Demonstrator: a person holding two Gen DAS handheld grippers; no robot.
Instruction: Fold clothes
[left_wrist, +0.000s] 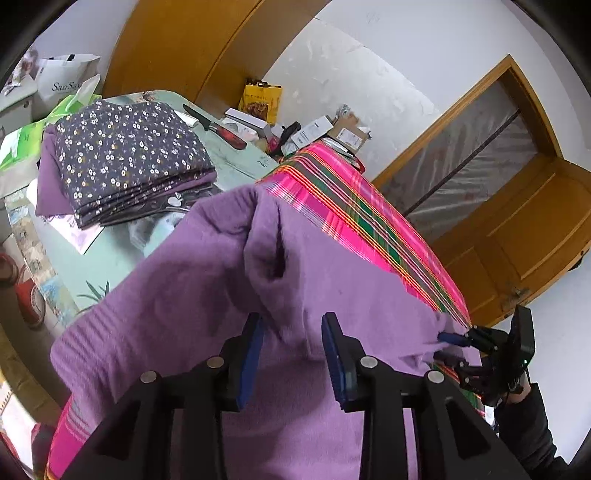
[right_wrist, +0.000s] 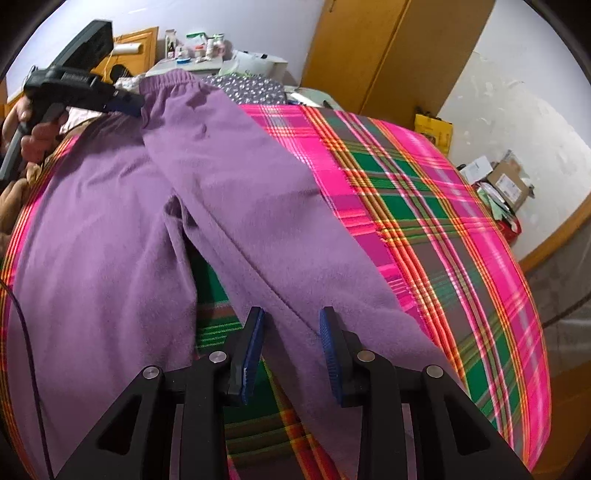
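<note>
- Purple trousers (right_wrist: 207, 192) spread on pink-green plaid blanket (right_wrist: 424, 206), legs toward right gripper (right_wrist: 291, 343).
- Room: white wall, wooden doors (left_wrist: 517, 236), cluttered green table (left_wrist: 236, 162) holding folded floral cloth (left_wrist: 129, 155).
- Right gripper: fingers apart in its own view, one trouser leg running between them; the left view shows fabric bunched at its tips.
- Left gripper (left_wrist: 291, 350): fingers apart, waistband end just ahead; actual grip can't tell.

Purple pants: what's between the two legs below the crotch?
Bare plaid blanket shows between the legs of the purple pants, seen in the right wrist view.
</note>
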